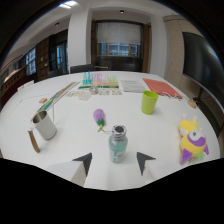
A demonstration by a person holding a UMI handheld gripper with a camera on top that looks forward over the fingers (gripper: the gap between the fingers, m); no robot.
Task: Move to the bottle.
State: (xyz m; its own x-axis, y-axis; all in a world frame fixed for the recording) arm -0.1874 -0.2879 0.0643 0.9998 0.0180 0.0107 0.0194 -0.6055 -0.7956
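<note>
White table (70,145): bottle (118,145) upright, cap up, at twelve o'clock just ahead of gripper (114,162); fingers spread wide, holding nothing.

One view only, wide-angle, riding on the gripper (115,163) and looking forward along its two fingers, whose dark tips show spread apart at the bottom. Camera sits low over a white table (70,150), tilted slightly down, facing across it toward a far wall with windows (118,49). Near range: the bottle (118,144) stands close, just ahead of the fingertips and centred on the gap between them. The table's far side and the ceiling curve with the lens.
</note>
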